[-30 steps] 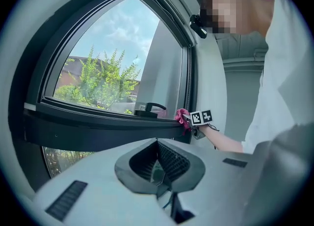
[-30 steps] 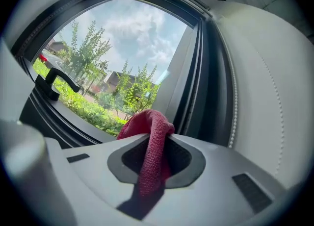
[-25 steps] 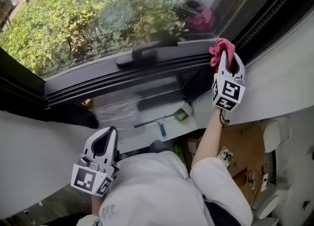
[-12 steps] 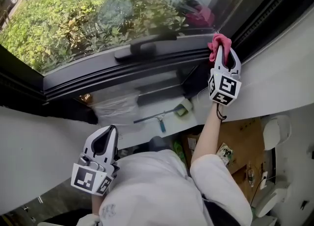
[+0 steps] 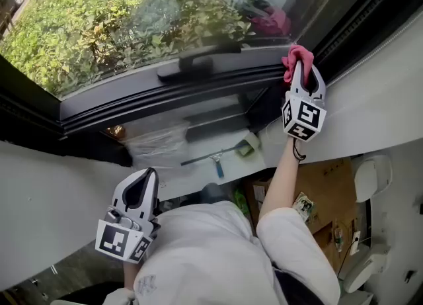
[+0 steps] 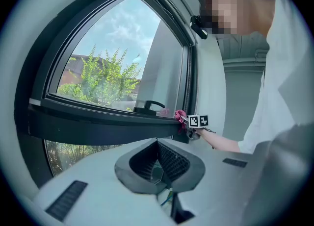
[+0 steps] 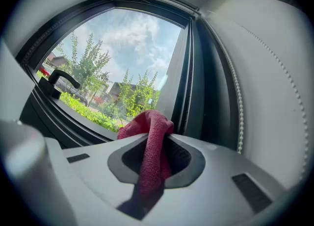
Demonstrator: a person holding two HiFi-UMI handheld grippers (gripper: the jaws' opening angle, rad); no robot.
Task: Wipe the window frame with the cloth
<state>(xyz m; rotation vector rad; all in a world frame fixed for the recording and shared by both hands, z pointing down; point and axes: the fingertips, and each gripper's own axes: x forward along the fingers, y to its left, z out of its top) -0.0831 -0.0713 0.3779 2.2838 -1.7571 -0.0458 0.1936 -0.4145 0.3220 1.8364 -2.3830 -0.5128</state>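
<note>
The head camera looked steeply down onto the window frame (image 5: 165,102) from above. The left gripper camera faced it from well back, the right gripper camera from close at its corner; all three shared the window handle (image 5: 198,65).

A white ledge (image 5: 192,178) is carrying a squeegee (image 5: 213,159) and crumpled plastic (image 5: 155,143) — both lying near each other.

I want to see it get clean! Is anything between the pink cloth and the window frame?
Nothing visible. The right tongs grip the cloth right at the corner of the window frame; the handle sits farther left.
</note>
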